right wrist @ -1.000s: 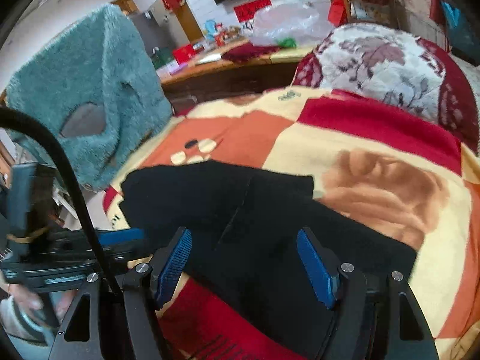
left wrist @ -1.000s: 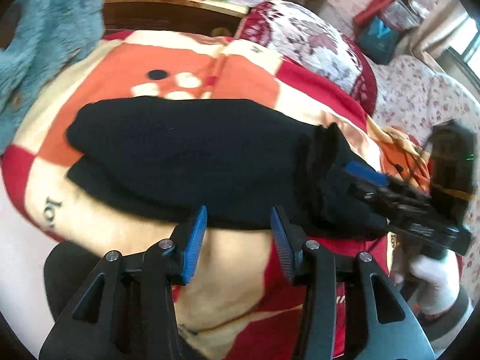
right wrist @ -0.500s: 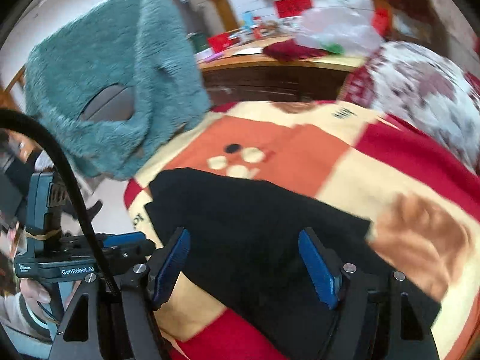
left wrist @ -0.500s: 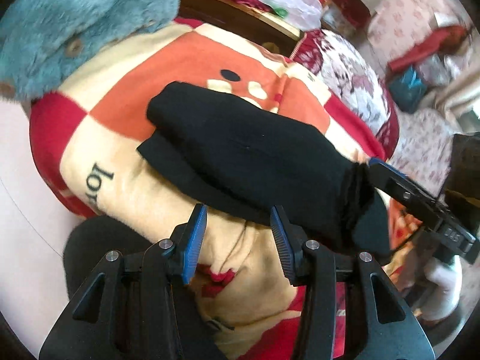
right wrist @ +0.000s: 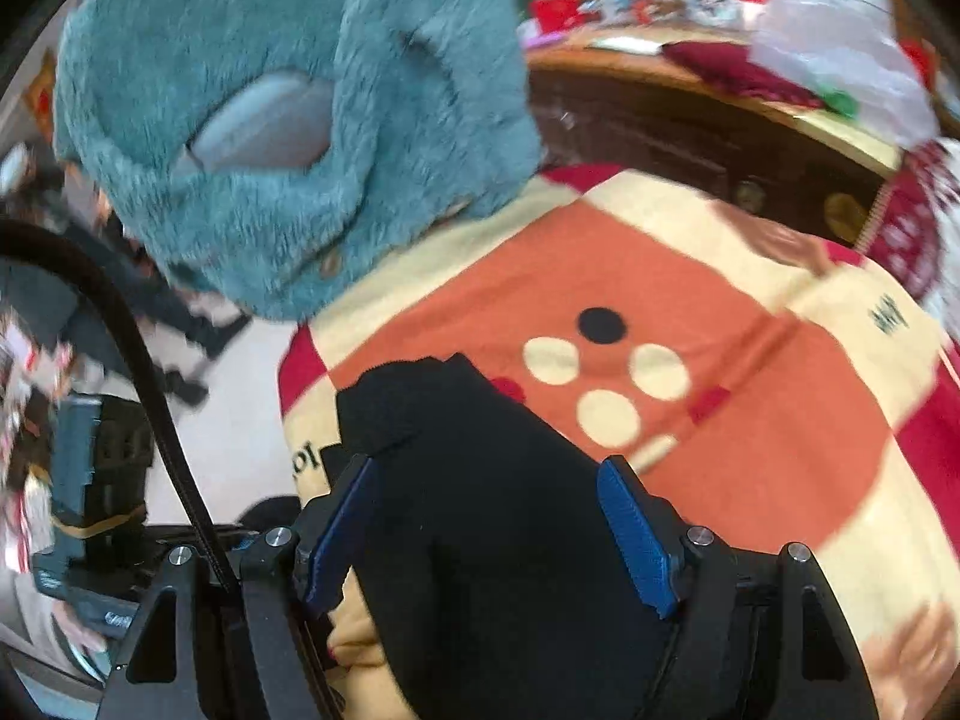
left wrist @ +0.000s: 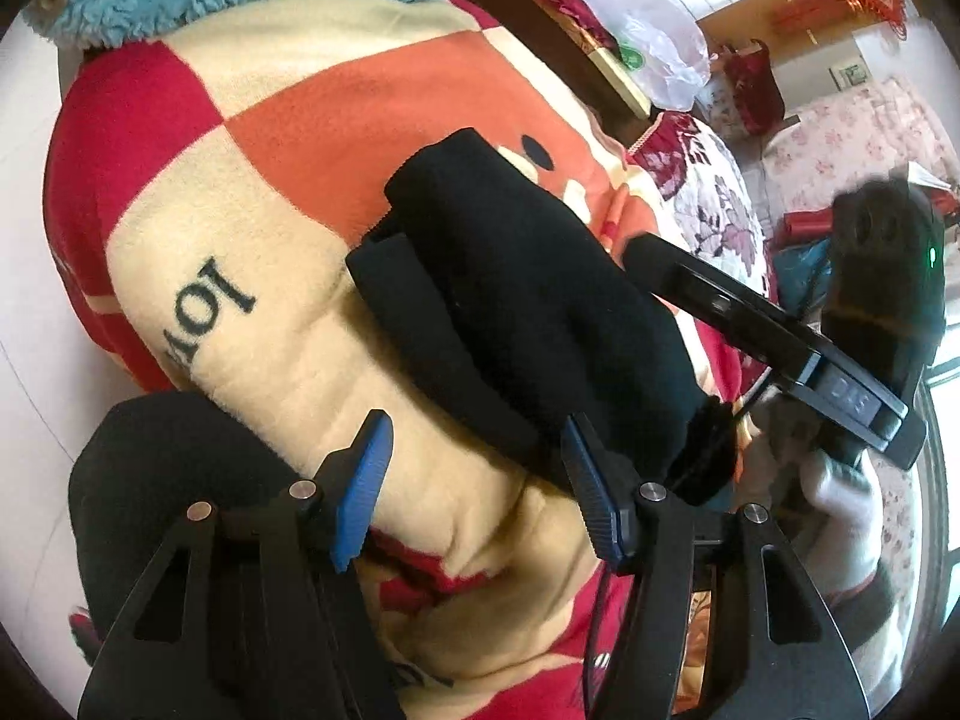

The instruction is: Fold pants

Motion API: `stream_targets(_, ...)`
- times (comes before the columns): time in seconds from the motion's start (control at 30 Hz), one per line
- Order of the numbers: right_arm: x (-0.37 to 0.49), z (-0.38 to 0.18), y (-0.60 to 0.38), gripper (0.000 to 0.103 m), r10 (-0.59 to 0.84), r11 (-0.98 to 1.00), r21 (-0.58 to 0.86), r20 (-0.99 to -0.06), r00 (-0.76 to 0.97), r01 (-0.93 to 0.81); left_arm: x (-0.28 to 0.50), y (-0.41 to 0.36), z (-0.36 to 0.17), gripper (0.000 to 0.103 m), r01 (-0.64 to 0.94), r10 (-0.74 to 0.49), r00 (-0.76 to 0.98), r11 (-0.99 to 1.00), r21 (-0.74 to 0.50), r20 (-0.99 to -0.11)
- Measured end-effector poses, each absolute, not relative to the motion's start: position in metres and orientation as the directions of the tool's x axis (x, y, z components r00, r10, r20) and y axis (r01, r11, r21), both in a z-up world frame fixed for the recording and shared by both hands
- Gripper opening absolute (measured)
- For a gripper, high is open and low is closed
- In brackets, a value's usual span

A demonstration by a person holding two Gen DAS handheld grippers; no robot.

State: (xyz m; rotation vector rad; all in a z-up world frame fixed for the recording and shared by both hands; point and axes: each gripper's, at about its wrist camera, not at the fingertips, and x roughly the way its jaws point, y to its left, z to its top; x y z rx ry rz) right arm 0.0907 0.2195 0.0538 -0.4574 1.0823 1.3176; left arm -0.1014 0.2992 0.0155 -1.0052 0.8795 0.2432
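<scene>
The black pants (left wrist: 516,300) lie folded in a long thick bundle on a red, orange and cream blanket (left wrist: 288,156). My left gripper (left wrist: 474,492) is open and empty, just short of the bundle's near edge. My right gripper (right wrist: 486,528) is open, its blue pads either side of the pants (right wrist: 480,480) without closing on them. The right gripper's body (left wrist: 780,336) shows in the left wrist view at the bundle's right end. The left gripper's body (right wrist: 90,510) shows at the left of the right wrist view.
A fluffy teal coat (right wrist: 288,120) hangs over the blanket's far left corner. A wooden cabinet (right wrist: 690,120) with clutter stands behind. A floral cushion (left wrist: 714,210) lies at the blanket's far right. A dark garment (left wrist: 156,468) sits below the blanket edge.
Both grippers have swung left along the pants. The left gripper's jaws have opened wider. The pants now lie flatter, with the raised right end laid down.
</scene>
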Motion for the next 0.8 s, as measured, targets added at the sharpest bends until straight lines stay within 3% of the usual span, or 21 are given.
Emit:
stream_targets(0.3, 0.097, 0.026, 0.274, 0.074, 0.429, 0.15, 0.259, -0.887, -0.173, -0.954, -0.087, 0.305, 0.014, 0.058, -0.547, -0.193, 0.658, 0.542, -0.638, -0.728)
stream_targets(0.5, 0.104, 0.014, 0.29, 0.073, 0.416, 0.121, 0.321, -0.876, -0.246, -0.939, -0.082, 0.306, 0.015, 0.063, -0.543, -0.183, 0.672, 0.538, -0.645, -0.718)
stream_targets(0.53, 0.103, 0.013, 0.29, 0.07, 0.42, 0.112, 0.332, -0.87, -0.258, -0.937, -0.082, 0.307, 0.015, 0.063, -0.543, -0.18, 0.675, 0.537, -0.646, -0.716)
stream_targets(0.57, 0.101, 0.013, 0.291, 0.057, 0.424, 0.101, 0.343, -0.864, -0.272, -0.934, -0.082, 0.307, 0.015, 0.063, -0.542, -0.176, 0.679, 0.534, -0.648, -0.713)
stream_targets(0.63, 0.097, 0.011, 0.293, 0.051, 0.427, 0.093, 0.343, -0.862, -0.274, -0.935, -0.082, 0.309, 0.014, 0.062, -0.53, -0.176, 0.698, 0.525, -0.666, -0.694)
stream_targets(0.7, 0.091, 0.012, 0.292, 0.038, 0.436, 0.085, 0.342, -0.857, -0.274, -0.936, -0.081, 0.313, 0.01, 0.049, -0.52, -0.174, 0.716, 0.513, -0.683, -0.676)
stream_targets(0.73, 0.088, 0.014, 0.29, 0.035, 0.445, 0.08, 0.335, -0.855, -0.267, -0.939, -0.08, 0.315, 0.008, 0.031, -0.533, -0.166, 0.708, 0.513, -0.673, -0.687)
stream_targets(0.8, 0.086, 0.018, 0.286, 0.028, 0.466, 0.081, 0.319, -0.85, -0.247, -0.944, -0.081, 0.32, 0.006, 0.025, -0.537, -0.169, 0.705, 0.508, -0.674, -0.689)
